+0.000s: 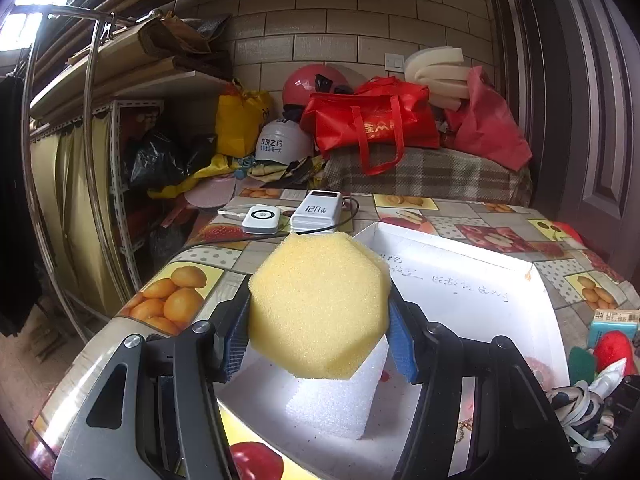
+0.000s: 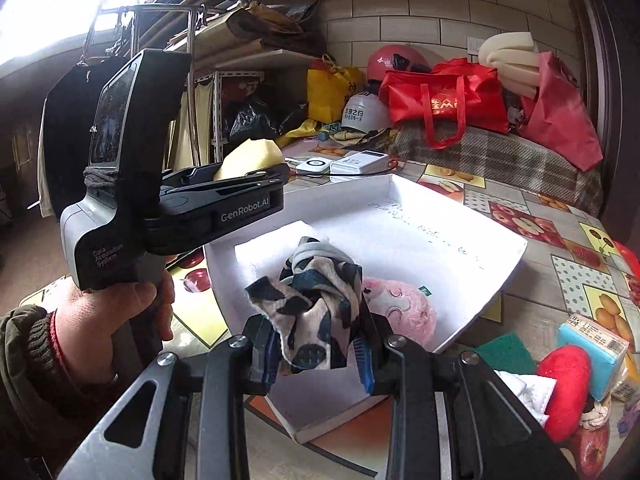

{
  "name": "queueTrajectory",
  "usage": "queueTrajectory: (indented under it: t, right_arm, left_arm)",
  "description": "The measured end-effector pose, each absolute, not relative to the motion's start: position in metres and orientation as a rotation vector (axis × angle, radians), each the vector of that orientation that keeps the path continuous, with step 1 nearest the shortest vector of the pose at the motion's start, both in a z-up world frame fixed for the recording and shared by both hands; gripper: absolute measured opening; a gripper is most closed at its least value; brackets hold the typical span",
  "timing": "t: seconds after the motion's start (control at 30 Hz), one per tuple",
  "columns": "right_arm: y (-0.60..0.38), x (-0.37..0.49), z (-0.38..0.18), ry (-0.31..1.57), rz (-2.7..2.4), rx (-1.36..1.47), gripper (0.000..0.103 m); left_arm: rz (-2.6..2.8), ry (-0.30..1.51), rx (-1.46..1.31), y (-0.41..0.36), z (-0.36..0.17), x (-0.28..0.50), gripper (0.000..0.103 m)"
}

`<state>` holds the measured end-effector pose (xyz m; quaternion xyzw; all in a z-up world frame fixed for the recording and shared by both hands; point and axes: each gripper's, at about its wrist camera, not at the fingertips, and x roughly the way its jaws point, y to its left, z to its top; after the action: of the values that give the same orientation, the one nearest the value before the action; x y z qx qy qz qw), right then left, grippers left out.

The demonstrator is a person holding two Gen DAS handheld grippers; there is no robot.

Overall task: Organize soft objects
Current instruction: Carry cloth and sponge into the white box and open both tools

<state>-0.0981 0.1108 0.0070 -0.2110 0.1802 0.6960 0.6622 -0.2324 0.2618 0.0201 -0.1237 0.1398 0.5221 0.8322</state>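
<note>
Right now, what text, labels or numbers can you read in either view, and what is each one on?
"120W": white rectangular power bank on the table.
"GenRobot.AI": side of the left gripper, seen from the right wrist.
"Data Acquisition System": grey handle of that gripper.
Chinese characters on the white helmet: too small to read.
Gold characters on the red tote bag: blurred.
Handwriting inside the white shallow box: illegible.
Label on the blue wrapped sponge pack: too small.

You can read "GenRobot.AI" and "Data Acquisition System" on your left gripper (image 2: pixel 276 178). The white power bank (image 1: pixel 318 213) shows "120w" (handwriting inside the white box (image 1: pixel 460 276) stays illegible).
</note>
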Motion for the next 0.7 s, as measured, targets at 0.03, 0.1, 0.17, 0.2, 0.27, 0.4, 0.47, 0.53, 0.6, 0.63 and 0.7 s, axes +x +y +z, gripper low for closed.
queueTrajectory:
  t: [0.03, 0.1, 0.17, 0.2, 0.27, 0.4, 0.47, 0.53, 0.6, 0.63, 0.7]
  right_arm:
    - [0.115, -0.101, 0.005, 0.424, 1.583, -0.491, 0.03]
    - [0.123, -0.101, 0.001, 0.464, 1.594, -0.514, 0.03]
    - [0.131, -0.099, -0.002, 0.506, 1.593, -0.52, 0.03]
    - [0.134, -0.097, -0.005, 0.532, 1.588, -0.525, 0.03]
    - [0.14, -0.09, -0.008, 0.582, 1.565, -0.519, 0.03]
    - [0.149, -0.075, -0.007, 0.589, 1.428, -0.49, 0.03]
    - [0.151, -0.063, -0.005, 0.582, 1.347, -0.454, 0.03]
    - [0.152, -0.052, -0.004, 0.592, 1.301, -0.41, 0.03]
    - [0.153, -0.047, -0.003, 0.611, 1.313, -0.372, 0.03]
    - [0.153, -0.048, -0.001, 0.609, 1.328, -0.361, 0.03]
    - [0.153, -0.057, 0.001, 0.581, 1.354, -0.368, 0.03]
  left_arm:
    - [1.106, 0.292, -0.264, 0.262, 0.02, -0.233, 0.059]
    - [1.105, 0.293, -0.262, 0.261, 0.02, -0.233, 0.06]
    - [1.101, 0.296, -0.256, 0.26, 0.02, -0.233, 0.06]
    - [1.099, 0.297, -0.255, 0.26, 0.021, -0.233, 0.06]
    - [1.098, 0.297, -0.257, 0.261, 0.021, -0.232, 0.06]
    - [1.097, 0.297, -0.256, 0.261, 0.021, -0.232, 0.06]
    - [1.095, 0.301, -0.25, 0.26, 0.021, -0.231, 0.06]
    - [1.092, 0.313, -0.239, 0.26, 0.021, -0.228, 0.06]
    - [1.073, 0.33, -0.24, 0.262, 0.02, -0.222, 0.06]
    - [1.06, 0.337, -0.25, 0.265, 0.019, -0.218, 0.06]
    - [1.032, 0.357, -0.283, 0.271, 0.017, -0.211, 0.06]
